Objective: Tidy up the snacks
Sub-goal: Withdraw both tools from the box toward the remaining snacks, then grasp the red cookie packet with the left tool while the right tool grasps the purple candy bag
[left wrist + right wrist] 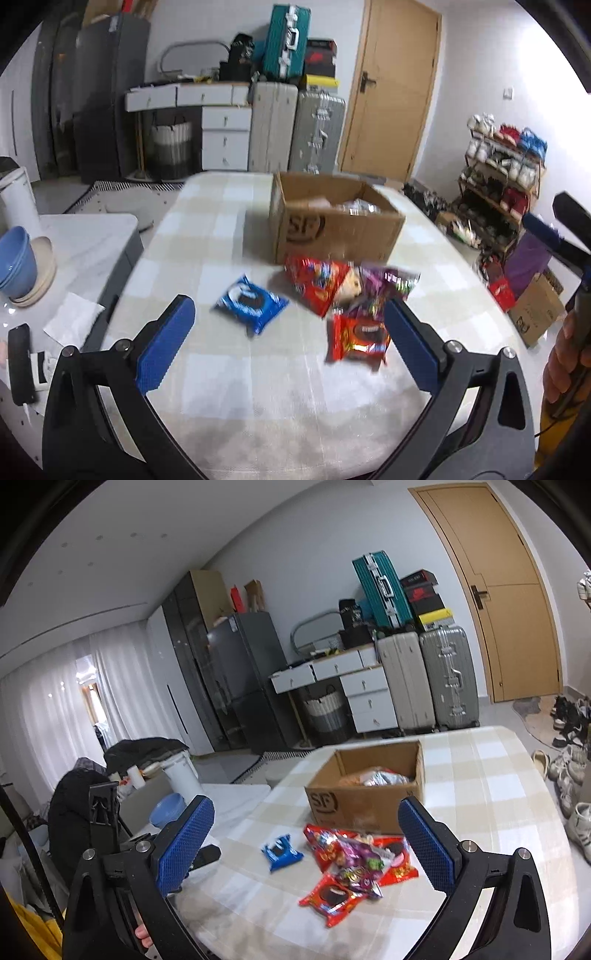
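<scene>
Ahead of the left gripper [290, 341], beyond its spread jaws, an open cardboard box [332, 225] stands on the table [207, 236] with packets inside. Between box and jaws lies a heap of snack packets [351, 291], nearer the right jaw; a lone cookie packet [252, 302] lies apart towards the left jaw. The right gripper [308, 843] faces the same heap.

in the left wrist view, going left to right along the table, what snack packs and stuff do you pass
blue bowls → black phone → white paper → blue cookie pack → red snack bag → purple pack
</scene>
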Tool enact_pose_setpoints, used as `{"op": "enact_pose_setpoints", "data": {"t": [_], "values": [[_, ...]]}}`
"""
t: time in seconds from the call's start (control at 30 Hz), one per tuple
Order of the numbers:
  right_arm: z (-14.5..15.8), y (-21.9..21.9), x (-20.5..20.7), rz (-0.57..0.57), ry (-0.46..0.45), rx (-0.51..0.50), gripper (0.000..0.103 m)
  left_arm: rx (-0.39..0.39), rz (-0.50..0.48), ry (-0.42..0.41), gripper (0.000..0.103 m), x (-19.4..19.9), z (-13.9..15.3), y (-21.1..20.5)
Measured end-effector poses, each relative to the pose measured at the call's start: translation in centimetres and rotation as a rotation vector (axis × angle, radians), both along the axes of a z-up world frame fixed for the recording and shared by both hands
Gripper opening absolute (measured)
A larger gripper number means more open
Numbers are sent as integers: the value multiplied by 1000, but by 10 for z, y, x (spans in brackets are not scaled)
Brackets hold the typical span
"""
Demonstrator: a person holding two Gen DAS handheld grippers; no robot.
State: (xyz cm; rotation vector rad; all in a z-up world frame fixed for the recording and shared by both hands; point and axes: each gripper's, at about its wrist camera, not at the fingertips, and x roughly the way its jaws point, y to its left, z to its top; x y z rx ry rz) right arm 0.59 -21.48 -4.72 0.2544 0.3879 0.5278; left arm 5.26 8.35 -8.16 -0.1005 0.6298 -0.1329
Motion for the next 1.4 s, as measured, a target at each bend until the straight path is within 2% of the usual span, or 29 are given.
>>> {"op": "enact_pose_setpoints", "data": {"t": [0.1,0.2,0.3,0.47,0.67,0.87,1.13,1.2,1.33,1.4], "values": [[-15,3,5,4,14,-23,102,-5,-37,25,102,11,-20,-9],[-29,6,11,13,36,-41,102,-41,-80,65,102,25,-40,-18],[-44,8,20,16,68,-54,102,-40,-89,94,102,36,-53,-30],[-65,4,34,15,110,-35,102,-56,-132,165,102,56,-79,-50],[-86,-6,51,10,171,3,102,-64,-166,230,102,76,-96,-68],[-105,-11,64,15,214,18,102,-2,-192,265,102,97,-117,-93],[-129,-11,83,26,260,16,102,33,-204,314,101,130,-144,-114],[-134,-12,88,25,277,25,102,31,-207,323,95,137,-149,-118],[-142,-10,97,34,308,32,102,-22,-227,330,81,148,-155,-115],[-145,-8,98,38,313,26,102,-14,-239,322,73,152,-156,-117]]}}
